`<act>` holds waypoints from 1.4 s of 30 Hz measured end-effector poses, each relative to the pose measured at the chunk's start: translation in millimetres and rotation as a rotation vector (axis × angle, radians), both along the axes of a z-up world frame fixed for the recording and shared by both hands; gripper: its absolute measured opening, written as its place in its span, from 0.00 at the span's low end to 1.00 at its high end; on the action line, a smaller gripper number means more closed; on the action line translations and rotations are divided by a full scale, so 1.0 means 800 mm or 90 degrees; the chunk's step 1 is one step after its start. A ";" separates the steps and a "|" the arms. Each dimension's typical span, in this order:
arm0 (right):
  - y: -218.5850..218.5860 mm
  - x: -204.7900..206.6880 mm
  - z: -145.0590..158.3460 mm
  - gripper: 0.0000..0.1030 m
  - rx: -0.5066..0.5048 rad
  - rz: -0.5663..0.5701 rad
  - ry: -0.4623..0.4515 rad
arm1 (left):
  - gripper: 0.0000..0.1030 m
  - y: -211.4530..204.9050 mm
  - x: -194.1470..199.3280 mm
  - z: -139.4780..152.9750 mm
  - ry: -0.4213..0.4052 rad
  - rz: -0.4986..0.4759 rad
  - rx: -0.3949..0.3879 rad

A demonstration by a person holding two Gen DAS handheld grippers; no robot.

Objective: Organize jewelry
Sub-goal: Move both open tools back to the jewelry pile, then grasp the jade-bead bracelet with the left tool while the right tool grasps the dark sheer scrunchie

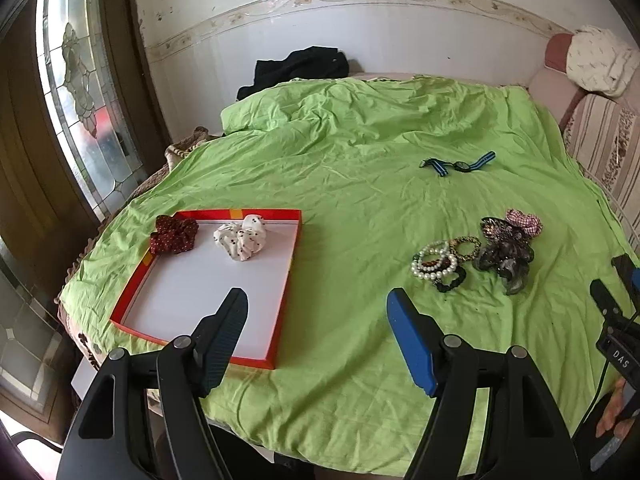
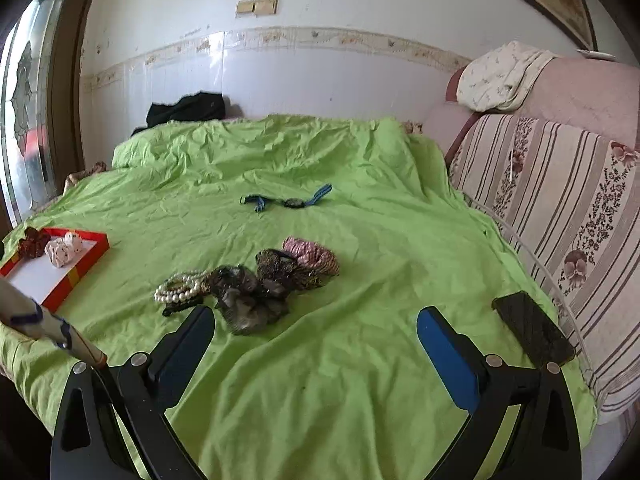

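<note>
A red-rimmed white tray [image 1: 288,256] lies on the green sheet at the left, holding a dark red scrunchie [image 1: 174,235] and a white dotted scrunchie [image 1: 241,238]. To the right lies a heap: pearl bracelets [image 1: 434,264], a grey gauzy scrunchie [image 1: 506,258] and a pink checked scrunchie [image 1: 524,222]. My left gripper [image 1: 316,308] is open and holds nothing, over the tray's near corner. My right gripper [image 2: 316,320] is wide open and holds nothing, just short of the grey scrunchie [image 2: 248,300]. The pearls [image 2: 178,290] and the tray [image 2: 76,276] lie to its left.
A blue-strapped watch [image 1: 460,165] lies farther back on the sheet [image 1: 360,200]. A black phone [image 2: 532,328] rests at the bed's right edge beside a striped sofa [image 2: 560,200]. Black cloth [image 1: 300,66] sits by the wall, and a glass door [image 1: 80,100] stands at the left.
</note>
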State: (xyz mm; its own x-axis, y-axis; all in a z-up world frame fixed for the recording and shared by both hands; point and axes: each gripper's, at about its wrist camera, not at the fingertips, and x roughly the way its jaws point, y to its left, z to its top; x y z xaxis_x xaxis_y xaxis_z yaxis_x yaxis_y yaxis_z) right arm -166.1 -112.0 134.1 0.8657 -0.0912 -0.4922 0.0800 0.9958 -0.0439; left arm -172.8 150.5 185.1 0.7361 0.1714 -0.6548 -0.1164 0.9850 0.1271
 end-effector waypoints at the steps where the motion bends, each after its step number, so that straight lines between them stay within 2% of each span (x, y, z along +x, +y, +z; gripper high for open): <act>1: -0.003 -0.001 0.000 1.00 0.003 0.001 -0.008 | 0.69 -0.003 0.001 -0.002 0.001 -0.004 0.003; 4: -0.019 0.004 -0.004 1.00 0.023 0.022 -0.020 | 0.69 -0.010 0.006 -0.006 0.008 -0.016 0.002; 9: -0.058 0.051 -0.026 0.99 0.065 -0.010 0.087 | 0.69 -0.008 0.026 -0.020 0.032 -0.047 -0.051; 11: -0.071 0.069 -0.033 0.91 0.084 -0.020 0.121 | 0.69 -0.011 0.040 -0.030 0.045 -0.055 -0.060; 13: -0.082 0.084 -0.036 0.73 0.108 -0.015 0.135 | 0.69 -0.016 0.053 -0.041 0.055 -0.065 -0.062; 16: -0.093 0.108 -0.042 0.56 0.143 0.006 0.156 | 0.69 -0.030 0.079 -0.062 0.081 -0.090 -0.067; 17: -0.094 0.117 -0.044 0.54 0.158 0.021 0.162 | 0.69 -0.033 0.086 -0.068 0.089 -0.097 -0.071; 22: -0.087 0.139 -0.051 0.53 0.232 0.100 0.156 | 0.68 -0.054 0.123 -0.094 0.125 -0.147 -0.108; 24: -0.084 0.145 -0.061 0.53 0.257 0.120 0.155 | 0.68 -0.067 0.136 -0.103 0.130 -0.176 -0.104; 27: -0.078 0.156 -0.079 0.53 0.286 0.143 0.179 | 0.68 -0.078 0.160 -0.118 0.139 -0.186 -0.093; 32: -0.067 0.169 -0.084 0.57 0.314 0.170 0.187 | 0.57 -0.074 0.226 -0.137 0.169 -0.185 -0.131; 34: -0.067 0.173 -0.084 0.57 0.338 0.176 0.186 | 0.42 -0.077 0.249 -0.145 0.185 -0.192 -0.145; 37: -0.067 0.180 -0.086 0.57 0.367 0.189 0.186 | 0.37 -0.091 0.282 -0.166 0.227 -0.226 -0.172; 41: -0.063 0.190 -0.092 0.57 0.367 0.199 0.200 | 0.34 -0.106 0.316 -0.194 0.271 -0.246 -0.192; 42: -0.061 0.192 -0.094 0.57 0.367 0.201 0.204 | 0.26 -0.106 0.324 -0.198 0.277 -0.243 -0.198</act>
